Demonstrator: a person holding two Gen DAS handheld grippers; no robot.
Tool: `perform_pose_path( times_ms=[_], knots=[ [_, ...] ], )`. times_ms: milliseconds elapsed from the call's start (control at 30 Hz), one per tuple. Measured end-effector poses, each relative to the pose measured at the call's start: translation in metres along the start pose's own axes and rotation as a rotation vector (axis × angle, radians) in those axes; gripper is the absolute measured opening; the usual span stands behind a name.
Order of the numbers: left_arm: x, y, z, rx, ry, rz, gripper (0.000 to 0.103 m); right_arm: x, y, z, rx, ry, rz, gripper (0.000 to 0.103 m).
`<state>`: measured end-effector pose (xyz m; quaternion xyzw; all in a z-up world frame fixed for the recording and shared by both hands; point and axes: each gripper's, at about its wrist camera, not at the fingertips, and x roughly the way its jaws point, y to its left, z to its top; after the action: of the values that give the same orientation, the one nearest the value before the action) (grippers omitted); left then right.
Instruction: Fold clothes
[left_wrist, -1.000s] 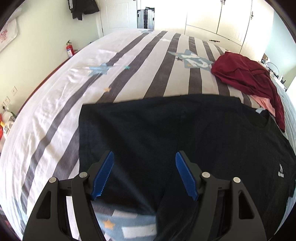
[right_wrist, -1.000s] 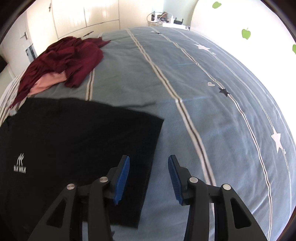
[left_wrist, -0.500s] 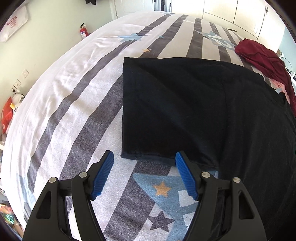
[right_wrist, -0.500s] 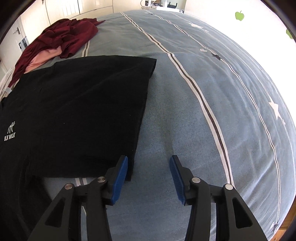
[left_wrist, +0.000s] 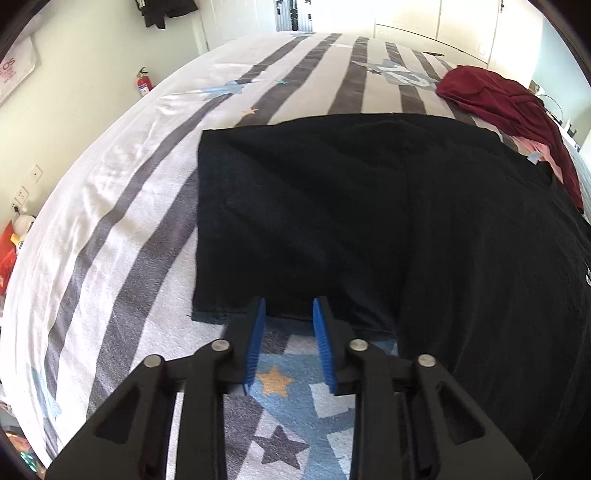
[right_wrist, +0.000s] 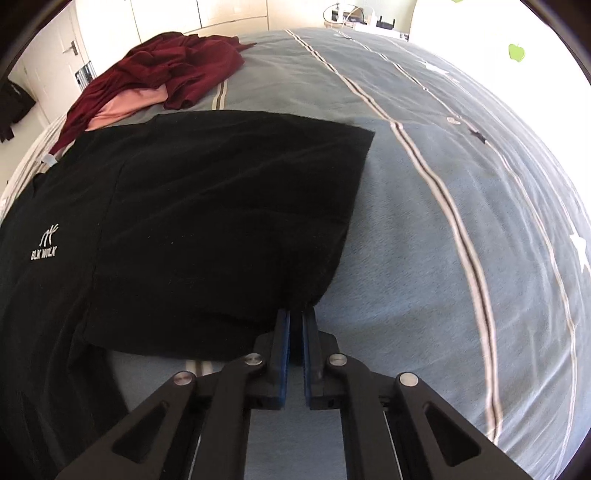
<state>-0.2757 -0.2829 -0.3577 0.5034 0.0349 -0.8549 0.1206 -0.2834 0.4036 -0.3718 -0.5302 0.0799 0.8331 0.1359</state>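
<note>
I had my right gripper (right_wrist: 296, 314) clamped on the black T-shirt's (right_wrist: 221, 206) sleeve corner, while my left gripper's (left_wrist: 287, 308) jaws, just narrowed, still stood apart at the other sleeve's hem.

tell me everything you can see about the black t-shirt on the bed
The black t-shirt lies flat on the bed, front up, in soft matte knit with a small white "BLK WALK" logo on the chest. Both short sleeves are spread out. The right gripper is shut on the corner of one sleeve hem; the left gripper has just been closing, its jaws either side of the other sleeve's hem and not yet pressing. A maroon garment lies beyond the collar.
</note>
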Motion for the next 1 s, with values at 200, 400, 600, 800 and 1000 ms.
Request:
perform_pose_path(
  times_ms=[200,400,600,800,1000],
  knots=[
    [-0.012,0.010,0.001,0.010,-0.020,0.016,0.023,-0.004,-0.027,0.013,-0.027,-0.021,-0.042,0.000],
    [-0.022,0.019,-0.011,-0.063,-0.011,-0.025,0.023,-0.014,-0.007,0.011,-0.046,-0.034,-0.001,0.013],
    [-0.042,0.010,-0.047,-0.009,0.035,-0.131,0.024,-0.053,0.011,-0.018,0.038,-0.079,0.072,0.031],
    [-0.054,0.000,-0.091,0.051,0.099,-0.205,0.024,-0.067,0.075,-0.076,-0.064,0.007,0.194,0.031],
    [-0.048,-0.002,-0.114,0.108,0.142,-0.206,0.024,-0.069,0.077,-0.127,-0.082,0.069,0.173,0.029]
  ],
)
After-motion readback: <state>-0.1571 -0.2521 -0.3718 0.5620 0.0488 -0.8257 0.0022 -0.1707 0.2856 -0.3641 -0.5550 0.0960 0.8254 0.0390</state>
